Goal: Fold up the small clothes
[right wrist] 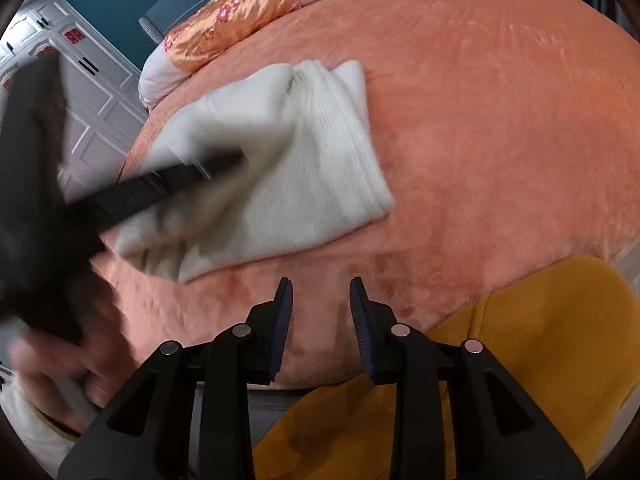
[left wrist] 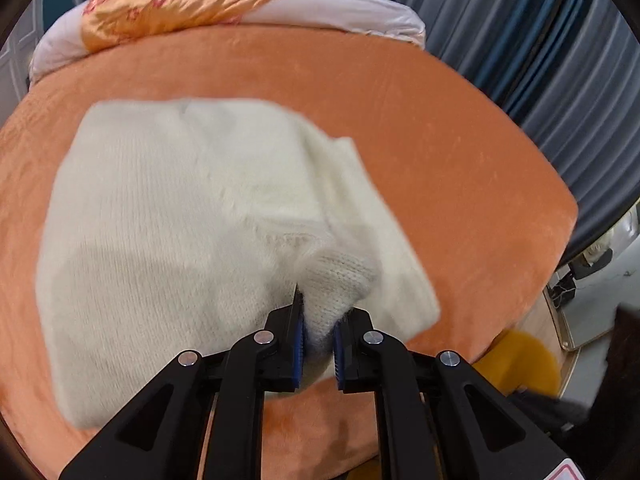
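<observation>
The white fluffy sweater (left wrist: 192, 208) is seen lying on the orange bedcover (left wrist: 460, 152), in the near-left part of the bed, and it appears already folded at least once: along its right side a doubled band of layers is visible, and the whole piece has a compact, roughly rectangular outline. The left gripper (left wrist: 318, 340) is closed on a bunched knitted part of the sweater at its near edge; the cloth is pinched between the blue pads (left wrist: 301, 336), with only a narrow gap filled by the fabric. The right gripper (right wrist: 321, 300) is held apart from the garment, over the near edge of the bedcover; its jaws are moderately open and nothing is held in them. It is judged that the fold is in the middle: one part is being carried over, and the final laying down and smoothing are probably left. Much is hard to make out. Both views are blurred by motion, so the sleeves and the collar cannot be told apart. In the right wrist view the left tool and the person's hand (right wrist: 60, 364) cover the near-left part of the sweater, so its pinched edge is hidden there. A yellow cushion (right wrist: 532, 344) is partly cut off at the near right.
</observation>
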{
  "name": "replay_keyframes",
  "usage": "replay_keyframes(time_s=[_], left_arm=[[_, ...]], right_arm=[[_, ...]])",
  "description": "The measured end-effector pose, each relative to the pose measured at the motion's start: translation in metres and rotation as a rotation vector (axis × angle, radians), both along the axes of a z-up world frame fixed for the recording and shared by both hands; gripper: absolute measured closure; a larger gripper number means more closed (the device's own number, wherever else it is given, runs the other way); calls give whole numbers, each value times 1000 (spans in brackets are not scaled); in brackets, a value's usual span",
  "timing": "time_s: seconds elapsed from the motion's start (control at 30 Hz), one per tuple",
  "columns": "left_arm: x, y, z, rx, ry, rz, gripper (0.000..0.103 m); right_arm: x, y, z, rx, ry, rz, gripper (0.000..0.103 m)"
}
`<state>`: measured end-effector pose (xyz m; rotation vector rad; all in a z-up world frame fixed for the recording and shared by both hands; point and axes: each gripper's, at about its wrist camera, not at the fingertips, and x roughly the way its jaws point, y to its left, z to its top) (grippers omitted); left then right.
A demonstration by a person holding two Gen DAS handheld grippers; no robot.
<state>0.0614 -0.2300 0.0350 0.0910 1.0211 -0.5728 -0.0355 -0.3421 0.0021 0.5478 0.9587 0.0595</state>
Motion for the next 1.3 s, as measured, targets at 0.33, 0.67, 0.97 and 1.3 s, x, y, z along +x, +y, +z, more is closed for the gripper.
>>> replay_keyframes(time_s=[0.33, 0.67, 0.97, 1.3], left_arm=[[-55, 67, 40, 6, -121, 4, 30], [-45, 130, -7, 147, -24, 219, 28], [-31, 148, 6, 61, -87, 330, 28], [-12, 136, -29, 137, 6, 357, 40]], right_arm=[[49, -30, 37, 197, -96, -22, 42], [135, 20, 24, 210, 45, 107, 25], [141, 55, 110, 106, -225, 265, 82], [118, -29, -9, 39, 26, 51, 81]])
